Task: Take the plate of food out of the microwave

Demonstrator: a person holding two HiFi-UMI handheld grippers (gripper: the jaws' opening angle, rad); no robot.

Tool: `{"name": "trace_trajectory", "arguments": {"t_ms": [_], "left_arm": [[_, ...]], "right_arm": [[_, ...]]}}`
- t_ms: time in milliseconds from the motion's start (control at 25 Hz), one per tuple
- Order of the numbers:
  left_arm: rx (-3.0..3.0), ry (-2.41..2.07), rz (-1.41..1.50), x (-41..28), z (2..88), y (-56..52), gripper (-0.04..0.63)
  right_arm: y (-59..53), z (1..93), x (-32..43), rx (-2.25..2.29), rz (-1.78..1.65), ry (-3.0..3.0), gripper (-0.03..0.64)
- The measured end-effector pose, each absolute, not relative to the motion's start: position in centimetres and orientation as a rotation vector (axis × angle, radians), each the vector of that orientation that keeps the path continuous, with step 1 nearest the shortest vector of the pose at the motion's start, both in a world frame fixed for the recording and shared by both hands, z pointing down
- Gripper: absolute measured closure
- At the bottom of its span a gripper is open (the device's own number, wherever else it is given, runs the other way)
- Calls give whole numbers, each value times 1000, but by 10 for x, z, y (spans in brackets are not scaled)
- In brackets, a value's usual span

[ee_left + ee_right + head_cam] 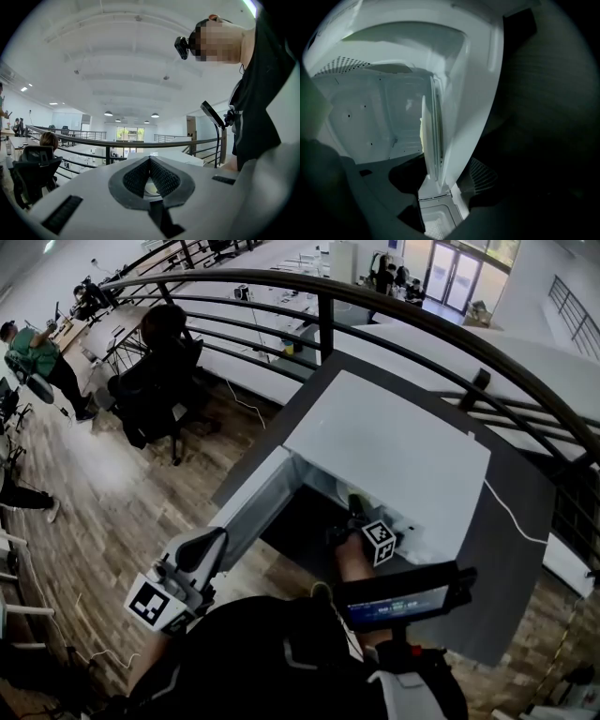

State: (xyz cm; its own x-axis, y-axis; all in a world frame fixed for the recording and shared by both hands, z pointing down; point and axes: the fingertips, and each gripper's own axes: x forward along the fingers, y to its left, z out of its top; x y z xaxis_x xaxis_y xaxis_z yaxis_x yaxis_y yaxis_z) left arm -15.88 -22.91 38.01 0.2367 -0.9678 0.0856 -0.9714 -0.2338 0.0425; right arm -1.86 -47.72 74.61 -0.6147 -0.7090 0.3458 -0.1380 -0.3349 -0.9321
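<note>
Close under its own camera, the right gripper [440, 173] has its two dark jaws on either side of a white rim, one ribbed pad [482, 174] showing at the right, and they appear closed on the plate of food [434, 136]; the gripper is turned on its side, so the plate is seen edge-on as a narrow upright band; a pale yellowish patch of food [422, 133] shows along its left face, too thin a sliver to tell what it is; the plate is inside the microwave [394, 446], with the white cavity wall [370, 122] and its small holes behind it; in the head view the gripper reaches into the dark opening, its marker cube [379, 542] at the mouth and the person's hand just behind it; the microwave door [246, 507] hangs open to the left; the oven stands on a dark table [511, 549] just beside a curved black railing [375, 306]; the left gripper [150, 159] is held low at the person's left, well apart from the oven, its jaws tilted upward and brought together at the tips with nothing between them; a screen device [398, 604] sits at the person's chest; past the table lies a wooden floor [112, 493], where a seated person [161, 357] occupies a black office chair.
</note>
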Motion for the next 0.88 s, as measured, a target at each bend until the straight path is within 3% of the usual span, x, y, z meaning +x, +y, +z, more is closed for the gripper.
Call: {"name": "trace_trajectory", "arguments": {"t_ms": [640, 760, 880], "left_arm": [[2403, -1877, 55, -168, 383, -218, 591], [2393, -1885, 47, -168, 380, -210, 591], [2394, -1896, 45, -171, 376, -203, 591]], "right_arm": [[-460, 735, -16, -1062, -1983, 1422, 417], [-455, 727, -12, -1045, -1972, 1423, 474], [-450, 717, -14, -1018, -1949, 1438, 575]]}}
